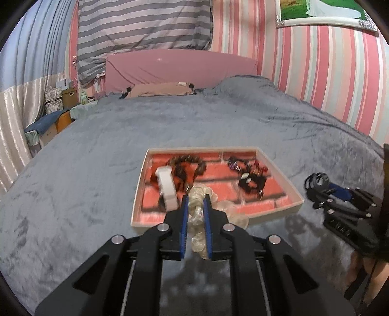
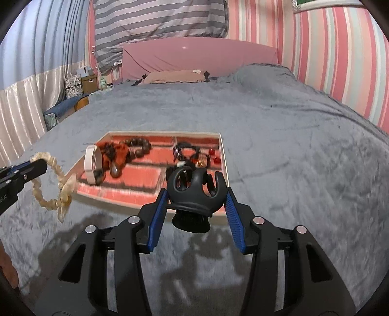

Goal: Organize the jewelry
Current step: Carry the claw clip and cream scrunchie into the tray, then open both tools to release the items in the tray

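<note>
Left gripper (image 1: pixel 196 199) clamped tight on a cream chip-bead bracelet (image 2: pixel 52 179), dangling clear above the grey bed (image 1: pixel 85 170) at the left edge of the right wrist view. Right gripper (image 2: pixel 197 192) pinching a black claw hair clip (image 2: pixel 194 192) between the blue pads (image 2: pixel 156 218), lower centre of the frame, jaws held partway apart by the clip's width. Just behind both, mid-frame, a shallow tray (image 2: pixel 225 155) with a brick-patterned red lining. In its left half: a white bangle (image 2: pixel 90 162) standing on edge against dark brown wooden beads (image 2: pixel 138 147). In its right half: a tangle of dark and red beaded pieces (image 2: pixel 194 155), too blurred to sort out. Far back, upper centre, a pink headboard (image 2: pixel 199 56) with a striped duvet (image 2: pixel 158 19) draped above it, and boxes (image 2: pixel 88 82) crowded at the upper left beside the curtain (image 2: pixel 31 60). Pink-striped wall (image 2: pixel 340 48) on the right.
</note>
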The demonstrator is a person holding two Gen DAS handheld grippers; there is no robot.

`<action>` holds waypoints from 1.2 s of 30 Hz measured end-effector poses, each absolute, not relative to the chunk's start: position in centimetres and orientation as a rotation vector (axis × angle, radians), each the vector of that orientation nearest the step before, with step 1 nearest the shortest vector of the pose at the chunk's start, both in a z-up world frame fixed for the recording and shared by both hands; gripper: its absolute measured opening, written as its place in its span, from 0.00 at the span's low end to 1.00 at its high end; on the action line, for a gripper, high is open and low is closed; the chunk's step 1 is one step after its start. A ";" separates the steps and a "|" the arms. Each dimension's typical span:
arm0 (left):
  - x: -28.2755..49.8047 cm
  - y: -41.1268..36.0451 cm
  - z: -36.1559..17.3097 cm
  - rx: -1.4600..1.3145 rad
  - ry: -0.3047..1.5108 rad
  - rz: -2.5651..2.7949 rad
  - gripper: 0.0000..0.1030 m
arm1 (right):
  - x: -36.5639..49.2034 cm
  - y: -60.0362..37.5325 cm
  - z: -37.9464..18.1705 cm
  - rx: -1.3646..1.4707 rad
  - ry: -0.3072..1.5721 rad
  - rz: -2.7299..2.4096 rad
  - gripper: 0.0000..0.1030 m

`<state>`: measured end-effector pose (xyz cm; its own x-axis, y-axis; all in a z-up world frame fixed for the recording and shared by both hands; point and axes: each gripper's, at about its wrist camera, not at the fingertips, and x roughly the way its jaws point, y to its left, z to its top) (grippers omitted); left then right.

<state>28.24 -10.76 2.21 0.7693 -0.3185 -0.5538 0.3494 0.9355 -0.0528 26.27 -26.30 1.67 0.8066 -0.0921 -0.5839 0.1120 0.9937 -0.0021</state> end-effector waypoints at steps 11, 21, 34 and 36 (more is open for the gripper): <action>35.6 -13.9 -0.8 0.110 0.657 -0.308 0.12 | 33.4 -26.6 -0.3 0.026 0.697 -0.108 0.46; 38.6 -13.4 -6.0 0.111 0.749 -0.258 0.12 | 36.3 -26.7 -4.7 0.031 0.779 -0.122 0.46; 39.0 -12.5 -7.2 0.098 0.779 -0.259 0.40 | 36.3 -26.9 -6.0 0.043 0.794 -0.107 0.60; 38.0 -12.5 -6.7 0.111 0.755 -0.250 0.51 | 35.6 -26.8 -5.2 0.030 0.761 -0.105 0.67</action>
